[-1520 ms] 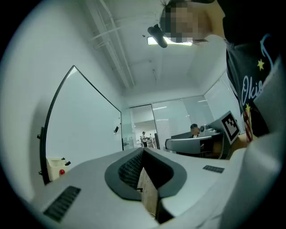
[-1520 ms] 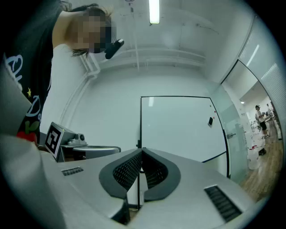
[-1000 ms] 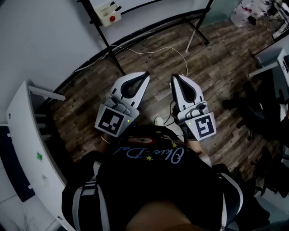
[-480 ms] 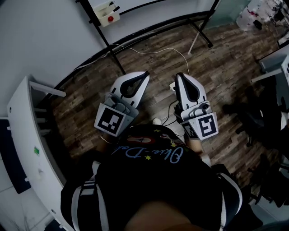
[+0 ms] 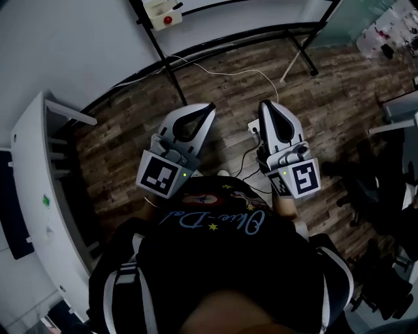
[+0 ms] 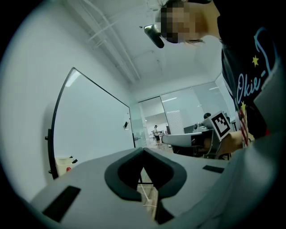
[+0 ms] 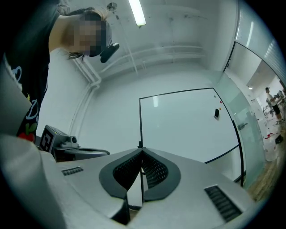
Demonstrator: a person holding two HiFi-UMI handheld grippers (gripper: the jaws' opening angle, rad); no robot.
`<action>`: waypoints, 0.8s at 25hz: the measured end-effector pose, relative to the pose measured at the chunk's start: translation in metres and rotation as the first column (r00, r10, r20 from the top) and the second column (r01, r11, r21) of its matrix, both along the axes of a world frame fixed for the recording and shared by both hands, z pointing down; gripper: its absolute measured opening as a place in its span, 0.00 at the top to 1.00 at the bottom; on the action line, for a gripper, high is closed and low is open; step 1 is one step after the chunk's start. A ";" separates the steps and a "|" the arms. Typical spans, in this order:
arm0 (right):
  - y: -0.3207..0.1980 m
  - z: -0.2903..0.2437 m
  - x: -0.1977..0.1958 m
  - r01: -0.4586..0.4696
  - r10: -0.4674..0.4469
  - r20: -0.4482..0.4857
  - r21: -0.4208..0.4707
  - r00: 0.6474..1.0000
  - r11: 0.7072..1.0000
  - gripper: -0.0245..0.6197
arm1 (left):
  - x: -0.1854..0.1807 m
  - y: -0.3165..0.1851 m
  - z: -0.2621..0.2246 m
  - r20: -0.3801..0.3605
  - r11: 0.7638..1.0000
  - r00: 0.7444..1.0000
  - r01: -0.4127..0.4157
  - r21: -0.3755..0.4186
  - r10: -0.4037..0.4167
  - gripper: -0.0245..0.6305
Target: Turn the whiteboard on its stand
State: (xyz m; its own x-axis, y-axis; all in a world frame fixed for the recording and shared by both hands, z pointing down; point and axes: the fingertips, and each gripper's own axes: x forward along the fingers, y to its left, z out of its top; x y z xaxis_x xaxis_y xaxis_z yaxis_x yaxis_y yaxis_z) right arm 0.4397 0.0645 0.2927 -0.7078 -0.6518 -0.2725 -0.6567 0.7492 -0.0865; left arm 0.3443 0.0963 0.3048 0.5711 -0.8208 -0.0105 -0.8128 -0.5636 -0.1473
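Observation:
The whiteboard (image 5: 215,3) stands at the top of the head view on a black stand (image 5: 168,72), with a tray holding a red thing (image 5: 168,19) at its lower edge. It fills the left gripper view as a black-framed white panel (image 6: 94,120) and shows ahead in the right gripper view (image 7: 187,125). My left gripper (image 5: 210,107) and right gripper (image 5: 264,104) are held side by side over the wooden floor, short of the stand. Both are shut with nothing between the jaws (image 6: 143,150) (image 7: 142,150).
A white cable (image 5: 228,73) loops over the floor between the stand's legs. A white shelf unit (image 5: 32,189) stands at the left. Dark office chairs (image 5: 372,189) are at the right. A black floor rail (image 5: 261,32) runs under the board.
The head view has swung, so the stand now sits higher and further right in it. Both grippers stay shut in front of the body, the right one shifted slightly right.

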 end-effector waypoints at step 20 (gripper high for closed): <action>-0.066 -0.001 -0.083 -0.014 0.014 -0.018 -0.004 1.000 1.000 0.93 | -0.090 -0.082 0.003 -0.013 1.000 1.000 -0.020 0.010 0.020 0.93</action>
State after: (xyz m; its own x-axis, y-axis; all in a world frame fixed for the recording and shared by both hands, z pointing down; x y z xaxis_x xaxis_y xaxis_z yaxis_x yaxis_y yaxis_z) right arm 0.3570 -0.0011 0.2920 -0.7034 -0.6625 -0.2575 -0.6683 0.7398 -0.0779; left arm 0.2544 0.0140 0.3073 0.5872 -0.8090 -0.0261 -0.8032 -0.5784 -0.1423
